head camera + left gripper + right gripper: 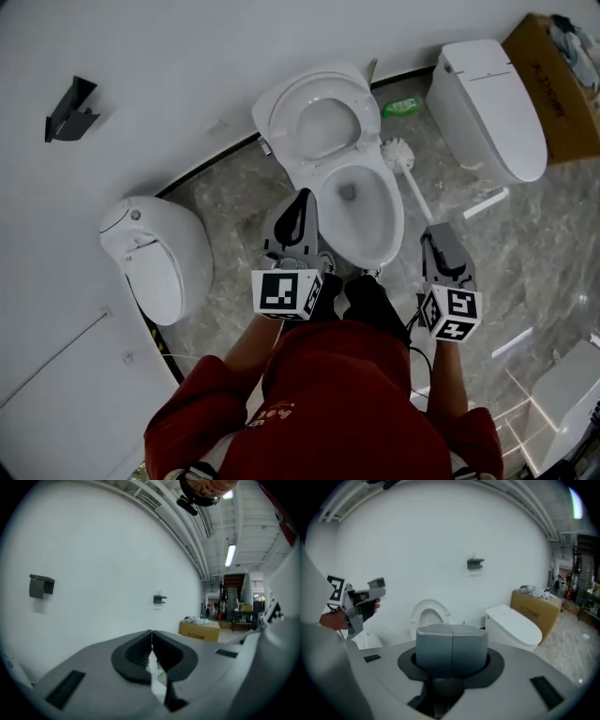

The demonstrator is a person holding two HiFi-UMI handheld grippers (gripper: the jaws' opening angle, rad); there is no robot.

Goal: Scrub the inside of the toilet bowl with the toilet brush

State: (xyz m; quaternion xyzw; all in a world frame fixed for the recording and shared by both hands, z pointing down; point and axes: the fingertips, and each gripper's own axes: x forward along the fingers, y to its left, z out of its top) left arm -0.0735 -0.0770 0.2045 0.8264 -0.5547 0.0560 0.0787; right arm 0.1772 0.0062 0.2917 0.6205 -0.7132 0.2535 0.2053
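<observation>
The white toilet (349, 192) stands straight ahead with its lid and seat up and its bowl empty. The toilet brush (399, 154) has its white head over the floor by the toilet's right side, outside the bowl. Its thin handle runs back to my right gripper (433, 230), which is shut on the handle's end. In the right gripper view the jaws (452, 634) meet in front of the raised lid (428, 616). My left gripper (302, 199) hovers by the bowl's left rim, shut on nothing and pointing at the wall (151, 637).
A second toilet (489, 105) with its lid down stands at the right, with a cardboard box (553, 82) behind it. A green item (403, 107) lies between the toilets. A third white toilet (156, 253) is at the left. A black bracket (69, 111) is on the wall.
</observation>
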